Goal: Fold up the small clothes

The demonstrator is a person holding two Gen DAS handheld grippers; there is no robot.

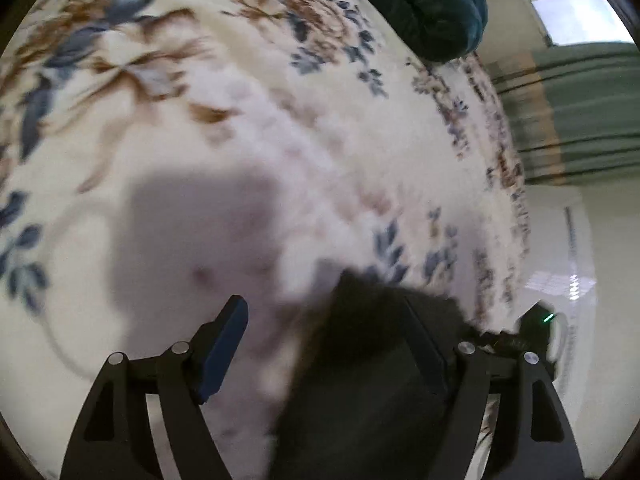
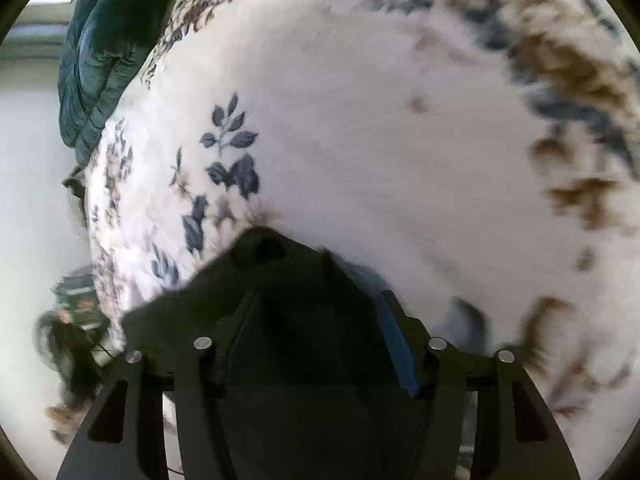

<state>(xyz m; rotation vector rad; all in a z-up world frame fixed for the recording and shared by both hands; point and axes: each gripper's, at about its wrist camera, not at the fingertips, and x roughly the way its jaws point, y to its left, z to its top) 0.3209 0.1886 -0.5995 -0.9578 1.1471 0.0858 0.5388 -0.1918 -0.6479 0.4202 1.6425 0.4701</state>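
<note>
A small black garment [image 1: 372, 360] hangs over the right finger of my left gripper [image 1: 332, 340], whose fingers stand wide apart above the floral blanket; the left blue pad [image 1: 224, 352] is bare. In the right wrist view the same kind of black cloth [image 2: 280, 308] drapes over and between the fingers of my right gripper [image 2: 316, 312], which stand apart; the right blue pad [image 2: 396, 344] shows beside it. Both views are blurred by motion. Whether either gripper pinches the cloth is hidden.
A cream blanket with blue and brown flowers [image 1: 240, 120] covers the bed. A dark green quilt [image 1: 432, 4] lies at its far end, also in the right wrist view [image 2: 96, 52]. White floor [image 1: 568, 240] and a green curtain [image 1: 588, 112] lie beyond the bed edge.
</note>
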